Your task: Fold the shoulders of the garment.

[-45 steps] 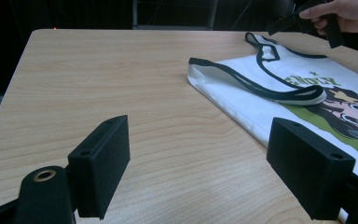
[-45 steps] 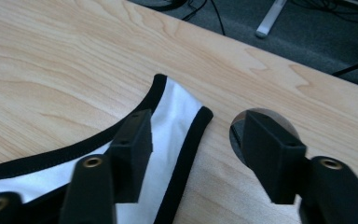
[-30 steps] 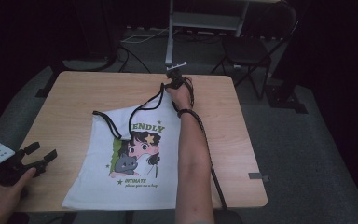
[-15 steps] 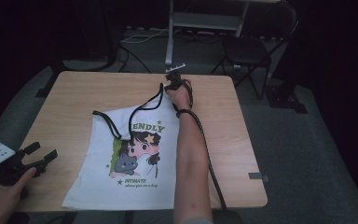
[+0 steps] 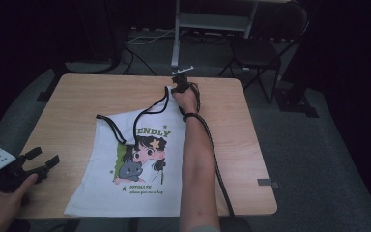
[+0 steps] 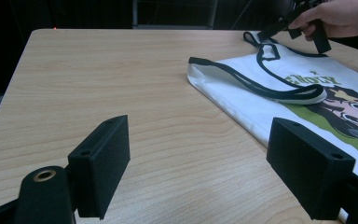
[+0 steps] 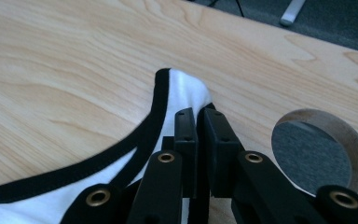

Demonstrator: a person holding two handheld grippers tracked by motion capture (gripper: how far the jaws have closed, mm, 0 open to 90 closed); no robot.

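The right tool [image 7: 198, 116] has just closed, pinching the white black-trimmed cartoon-print tank top [image 7: 182, 91]; the left tool [image 6: 198, 175] is spread above the wooden worktop [image 6: 98, 88].

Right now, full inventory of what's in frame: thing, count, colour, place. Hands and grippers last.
tank top: 1, white with black trim and a cartoon print, flat on the table's middle, one strap pulled toward the far edge
table: 1, light wood, centre of the high view
cable hole: 1, round, in the tabletop beside the right gripper's jaws
chair: 1, black, on the floor beyond the table's far right corner
metal stand: 1, grey, on the floor beyond the table
left gripper: 1, black, near left edge of the table, jaws open, nothing between them
right gripper: 1, black, far side of the table, jaws just closed onto the strap end
forearm: 1, bare, lying across the tank top's right side
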